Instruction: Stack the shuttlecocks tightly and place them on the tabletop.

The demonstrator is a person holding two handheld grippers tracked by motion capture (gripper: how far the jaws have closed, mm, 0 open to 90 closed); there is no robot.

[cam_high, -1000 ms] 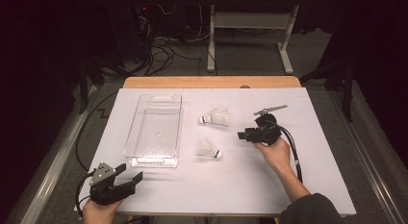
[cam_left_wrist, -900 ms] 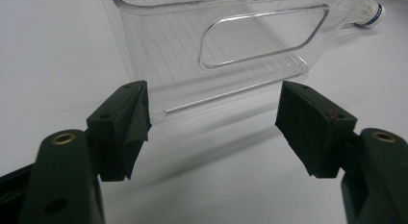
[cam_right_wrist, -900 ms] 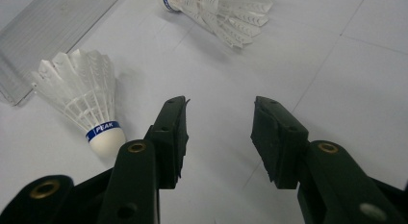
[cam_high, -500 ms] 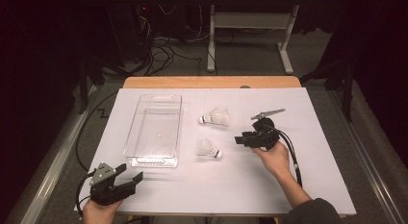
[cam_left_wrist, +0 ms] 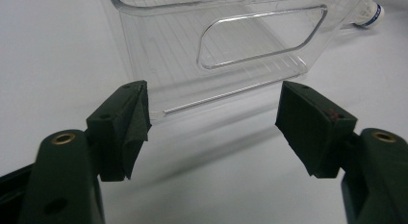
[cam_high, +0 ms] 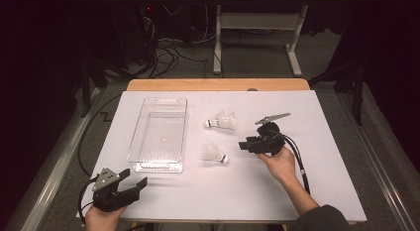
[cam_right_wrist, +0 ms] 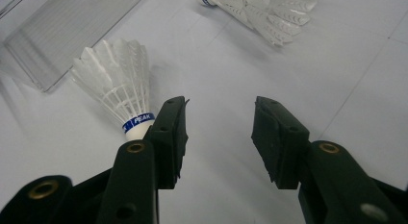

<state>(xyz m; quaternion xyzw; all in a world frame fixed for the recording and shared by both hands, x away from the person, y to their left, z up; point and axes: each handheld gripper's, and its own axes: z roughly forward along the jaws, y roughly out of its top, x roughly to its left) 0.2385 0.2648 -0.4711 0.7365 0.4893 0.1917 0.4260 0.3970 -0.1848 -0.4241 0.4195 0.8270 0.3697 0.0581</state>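
Bright tabletop, dark surroundings, soft shadows

- I read "PEAK" in white letters on the blue band of the near shuttlecock [cam_right_wrist: 115,84], just above its cork.
- The far shuttlecock's [cam_right_wrist: 260,10] band lettering I cannot read.

Bench [cam_high: 198,201]: matt white sheet, smooth, over a wood top with a bare tan edge at the far side. Bin [cam_high: 159,134]: clear glossy plastic, ribbed floor, moulded handle slot. Near shuttlecock [cam_right_wrist: 118,92]: white feathers, fine-ribbed vanes, blue printed band, smooth white cap. Far shuttlecock [cam_right_wrist: 260,10]: same feathers. Right gripper [cam_right_wrist: 219,137] and left gripper [cam_left_wrist: 211,128]: matt black plastic jaws, brass-coloured inserts.
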